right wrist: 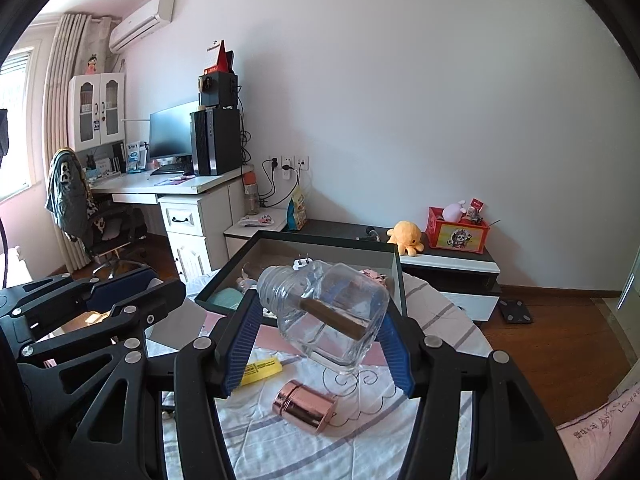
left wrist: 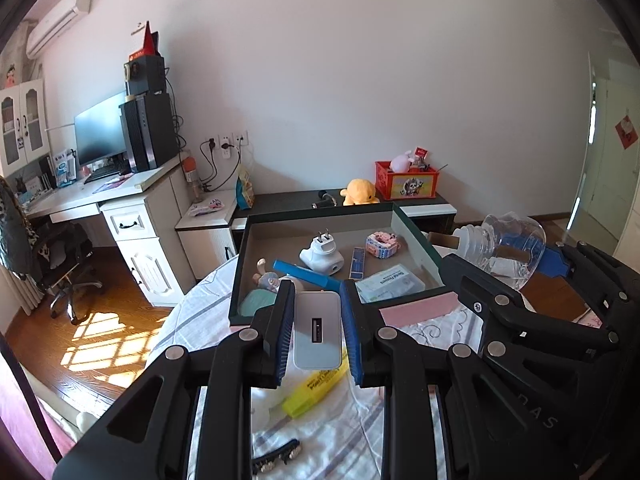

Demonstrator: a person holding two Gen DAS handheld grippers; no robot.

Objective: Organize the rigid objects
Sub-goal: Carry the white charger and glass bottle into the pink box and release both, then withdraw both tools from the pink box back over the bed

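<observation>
Bedspread (right wrist: 280, 432) clutter is partly boxed: the tray (left wrist: 416, 240) at twelve o'clock holds several items, while the left gripper (left wrist: 317, 330) clamps a silver charger (left wrist: 317, 328), the right gripper (right wrist: 320, 344) a glass jar (right wrist: 332, 312), and a highlighter (left wrist: 316, 390) and rose-gold cap (right wrist: 305, 406) remain.

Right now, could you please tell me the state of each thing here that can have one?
Left gripper: shut on the power bank.
Right gripper: shut on the glass jar.
Glass jar: capless, tipped sideways, lifted.
Box: open, holding small items.
Yellow highlighter: capped, lying flat.
Rose-gold cap: off, lying sideways.
</observation>
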